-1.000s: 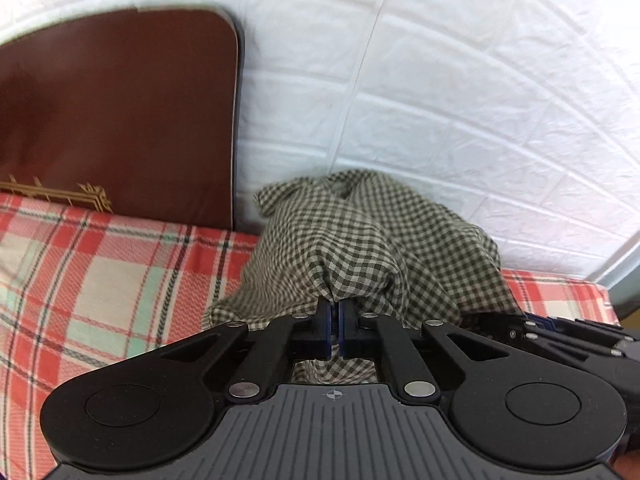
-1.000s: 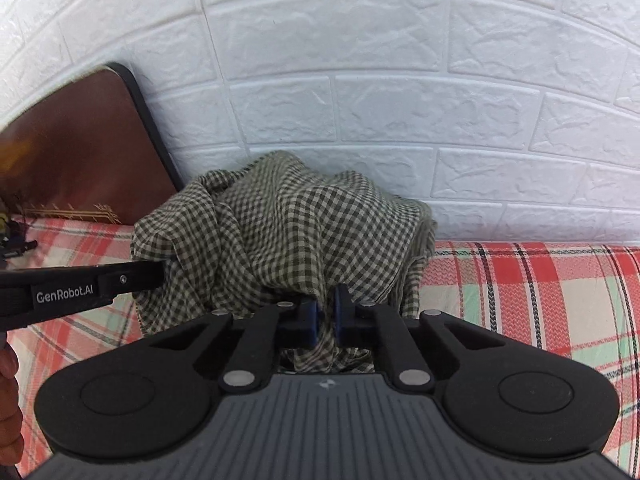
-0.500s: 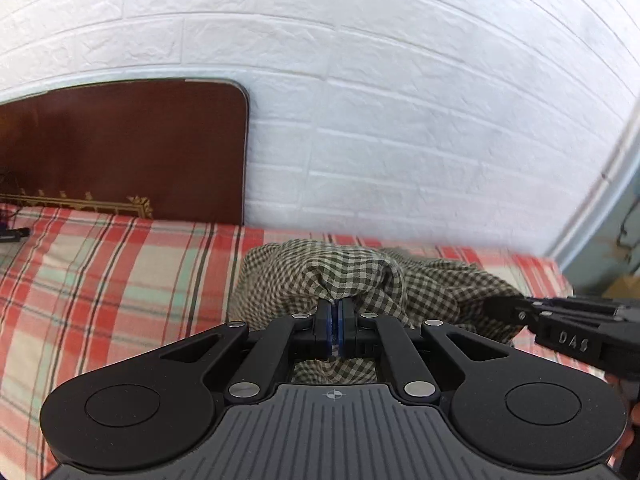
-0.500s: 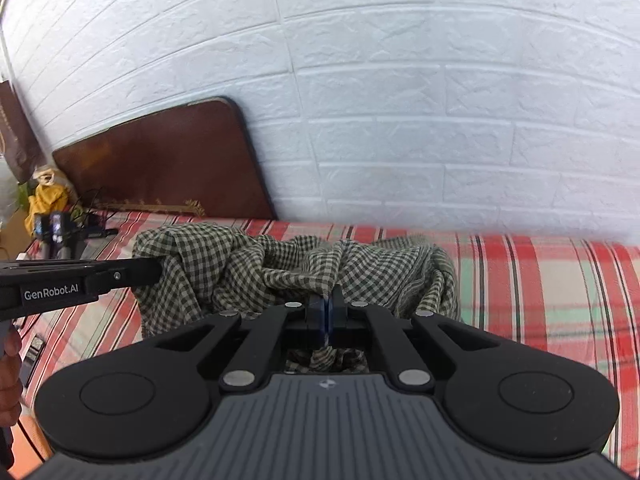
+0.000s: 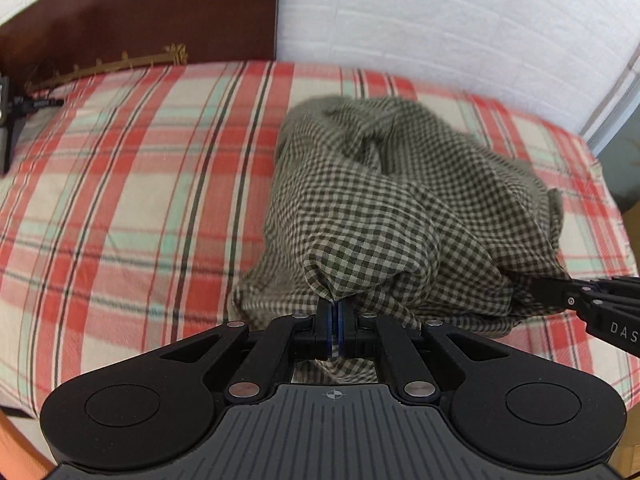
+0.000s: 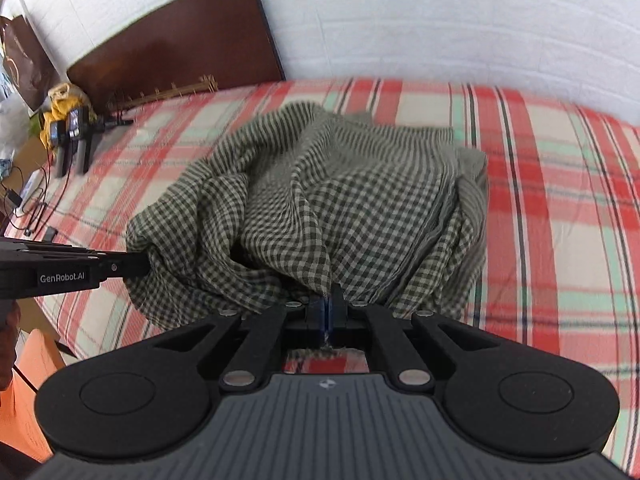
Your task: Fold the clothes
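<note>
Now, on the bed: a dark green-and-cream gingham cotton garment lies heaped on the red, cream and mint plaid bedsheet, its bulk ahead of both tools and away from the person.
Left hand-held gripper: jaws together, clamped on a pinch of the gingham hem at the near edge.
Right hand-held gripper: likewise pressed together on a fold of the same cloth, fabric bunched at its tips.
Key relation: the held edge runs side to side between the two tools, each seen at the margin of the other's view; neither is plainly nearer the heap, so the coming spread or fold likely turns on drawing that edge taut.
Backdrop: dark brown wooden headboard against the white brick-pattern wall.
Change since a second ago: the garment hung high before the wall; it now rests low on the sheet, both cameras tipped further down.
</note>
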Demonstrator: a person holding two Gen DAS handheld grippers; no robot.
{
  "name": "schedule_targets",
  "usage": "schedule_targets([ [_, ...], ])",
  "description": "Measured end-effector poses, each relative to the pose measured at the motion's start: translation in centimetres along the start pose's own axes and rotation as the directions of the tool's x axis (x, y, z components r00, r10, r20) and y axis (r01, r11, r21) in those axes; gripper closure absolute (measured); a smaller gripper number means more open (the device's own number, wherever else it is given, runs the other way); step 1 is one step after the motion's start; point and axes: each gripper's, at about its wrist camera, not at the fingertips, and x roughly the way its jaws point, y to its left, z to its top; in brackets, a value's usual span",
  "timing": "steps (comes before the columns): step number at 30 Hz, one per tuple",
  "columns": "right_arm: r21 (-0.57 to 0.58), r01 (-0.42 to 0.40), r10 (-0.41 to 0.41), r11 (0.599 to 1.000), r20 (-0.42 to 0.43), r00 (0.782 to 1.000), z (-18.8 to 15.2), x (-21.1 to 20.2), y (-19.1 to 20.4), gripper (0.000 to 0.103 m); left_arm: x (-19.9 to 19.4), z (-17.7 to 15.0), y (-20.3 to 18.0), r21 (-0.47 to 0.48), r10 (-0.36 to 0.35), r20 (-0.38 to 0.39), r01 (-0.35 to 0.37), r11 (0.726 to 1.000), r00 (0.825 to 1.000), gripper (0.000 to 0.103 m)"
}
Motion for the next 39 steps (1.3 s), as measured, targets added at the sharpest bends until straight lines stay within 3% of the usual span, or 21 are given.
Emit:
schedule_targets([
  [11, -0.070, 0.043, -0.049, 0.997, -0.083, 0.995, -3.8, 2.2, 0.3, 0.101, 1.9, -4.4, -1.1, 0.018, 0.056, -0.083, -0.055, 0.998, 0.995, 0.103],
  [18, -0.085, 0.063, -0.069, 0.994, -0.072, 0.995, -4.7, 2.2, 0.5, 0.096, 1.8, -5.8, -1.2, 0.038, 0.077, -0.082, -0.074, 0.996, 0.994, 0.103],
  [20, -0.074, 0.065, -0.069, 0.995, -0.061, 0.996, -4.5, 1.7, 0.5, 0.094, 1.3, -5.5, -0.9, 0.028, 0.069, -0.072, -0.068, 0.997, 0.995, 0.089],
  [21, -0.069, 0.064, -0.068, 0.996, -0.055, 0.996, -4.4, 1.5, 0.5, 0.093, 1.1, -5.2, -0.7, 0.021, 0.062, -0.067, -0.061, 0.998, 0.996, 0.076],
  [23, -0.056, 0.060, -0.063, 0.997, -0.044, 0.997, -4.0, 0.9, 0.4, 0.085, 0.3, -4.4, -0.5, 0.021, 0.059, -0.047, -0.058, 0.998, 0.997, 0.065],
  [25, -0.044, 0.072, -0.073, 0.996, -0.027, 0.997, -3.3, 0.0, 0.4, 0.058, -0.5, -3.4, -0.1, 0.022, 0.055, -0.018, -0.054, 0.998, 0.998, 0.042],
  [27, -0.037, 0.089, -0.089, 0.995, -0.005, 0.996, -2.5, -1.0, 0.6, 0.048, -1.2, -2.2, 0.5, 0.022, 0.044, 0.007, -0.044, 0.999, 0.999, 0.030],
  [28, -0.038, 0.093, -0.093, 0.995, 0.012, 0.996, -2.0, -1.5, 0.7, 0.048, -1.6, -1.5, 0.8, 0.022, 0.037, 0.018, -0.038, 0.999, 0.999, 0.024],
  [33, -0.003, 0.113, -0.112, 0.994, 0.101, 0.989, 0.5, -4.2, 0.3, 0.041, -3.0, 2.1, 2.4, 0.024, 0.004, 0.102, -0.007, 1.000, 0.995, 0.014],
  [39, 0.011, 0.154, -0.153, 0.988, 0.190, 0.970, 5.4, -3.6, -0.3, 0.041, -0.9, 7.6, 3.5, 0.049, 0.017, 0.183, -0.026, 0.998, 0.983, 0.014],
])
